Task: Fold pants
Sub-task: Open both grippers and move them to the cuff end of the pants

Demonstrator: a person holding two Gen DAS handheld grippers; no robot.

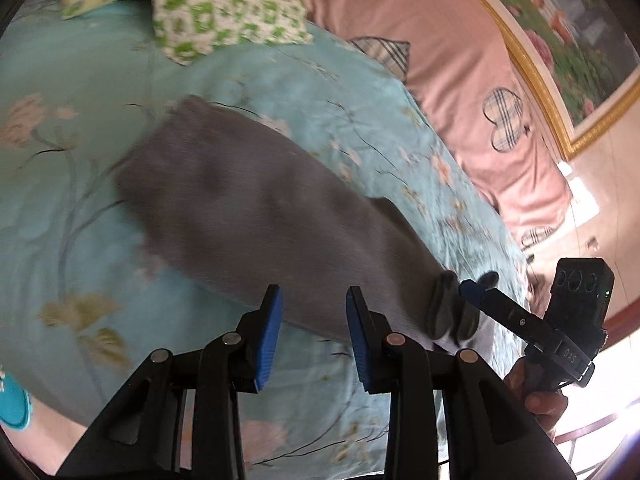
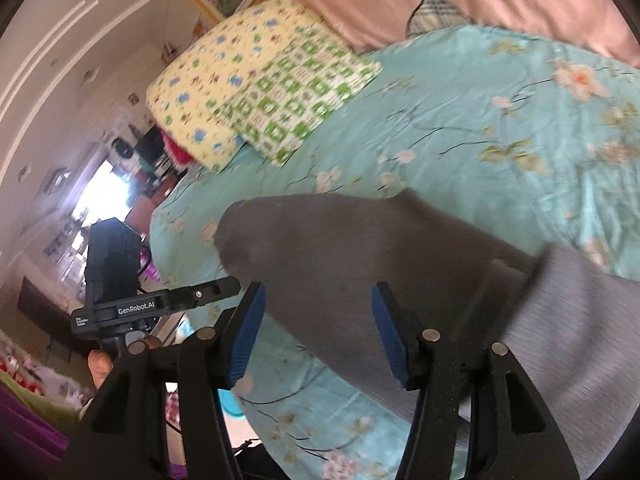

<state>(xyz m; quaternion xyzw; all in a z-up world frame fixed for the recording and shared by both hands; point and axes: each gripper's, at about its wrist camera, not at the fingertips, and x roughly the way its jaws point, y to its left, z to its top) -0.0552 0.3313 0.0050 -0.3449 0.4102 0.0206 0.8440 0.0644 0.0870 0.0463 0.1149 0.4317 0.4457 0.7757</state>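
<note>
Grey pants (image 1: pixel 256 216) lie folded lengthwise on a teal flowered bedspread (image 1: pixel 80 208). My left gripper (image 1: pixel 314 300) is open and empty, just above the pants' near edge. In the left wrist view my right gripper (image 1: pixel 476 284) sits at the pants' cuff end on the right; its jaws stand apart with bunched cuff fabric beside them. In the right wrist view my right gripper (image 2: pixel 316 300) is open over the grey pants (image 2: pixel 360 248), nothing between the pads. My left gripper's body (image 2: pixel 160 304) shows at the left there.
Two pillows, one green-checked (image 1: pixel 224 4) and one yellow (image 2: pixel 208 80), lie at the bed's head. A pink quilt (image 1: pixel 440 60) lies along the far side. A framed flower picture (image 1: pixel 560 40) hangs behind. The bed edge and room clutter (image 2: pixel 80 220) lie at the left.
</note>
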